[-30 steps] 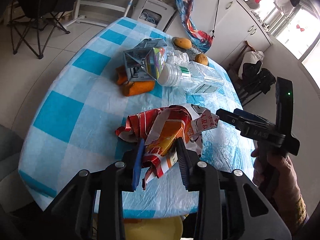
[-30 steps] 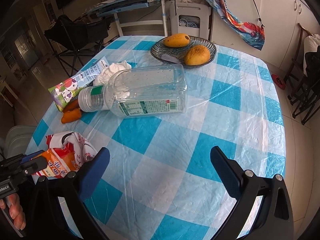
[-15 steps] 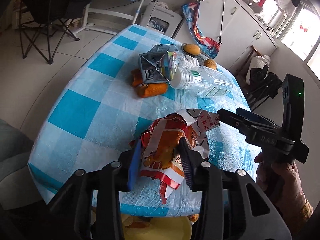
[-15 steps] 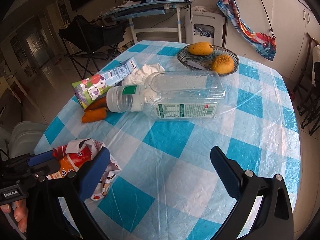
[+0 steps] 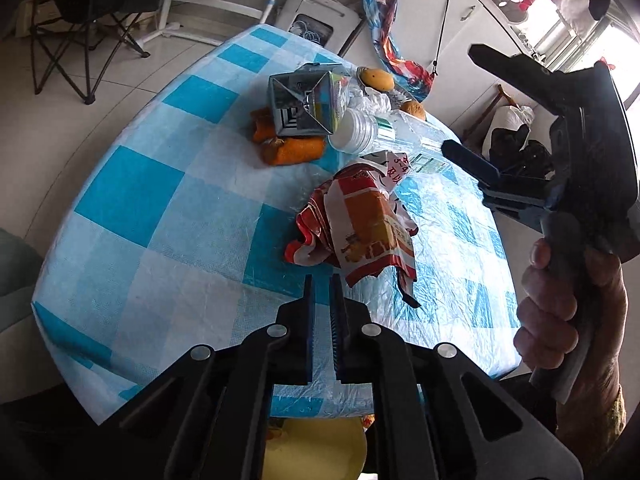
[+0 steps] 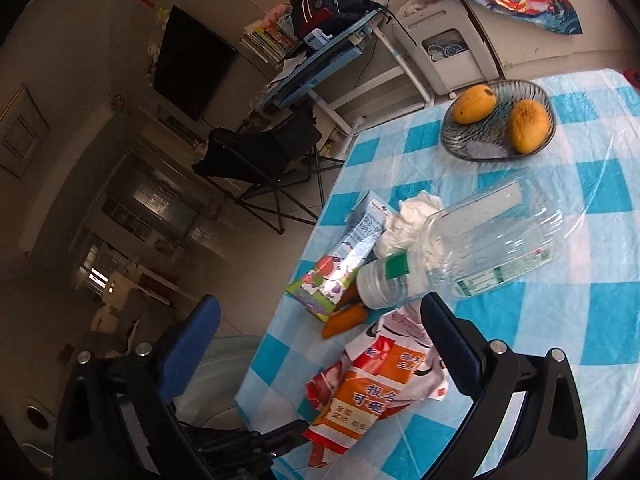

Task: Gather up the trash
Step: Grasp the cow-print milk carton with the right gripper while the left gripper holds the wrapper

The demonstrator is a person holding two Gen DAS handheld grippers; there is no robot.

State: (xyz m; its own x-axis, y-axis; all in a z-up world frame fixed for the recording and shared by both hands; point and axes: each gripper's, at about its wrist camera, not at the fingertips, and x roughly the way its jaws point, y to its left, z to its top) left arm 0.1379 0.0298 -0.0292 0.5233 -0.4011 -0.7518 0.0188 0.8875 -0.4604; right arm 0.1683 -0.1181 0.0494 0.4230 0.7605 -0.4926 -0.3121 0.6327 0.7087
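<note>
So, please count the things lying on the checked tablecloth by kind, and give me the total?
Crumpled snack wrapper: 1
Drink carton: 1
Clear plastic bottle: 1
White tissue wad: 1
Orange peel pieces: 2
Glass fruit dish: 1
Mangoes: 2
Total: 9

Daylight pours in from a window (image 5: 592, 28) at the upper right of the left wrist view and blows out to white there. The plastic-covered tabletop (image 5: 160, 208) is bright, with soft sheen and faint shadows. In the right wrist view the room behind the tabletop's far edge is dim and brownish. Both fisheye pictures bend straight lines and darken at the corners; focus stays sharp.
</note>
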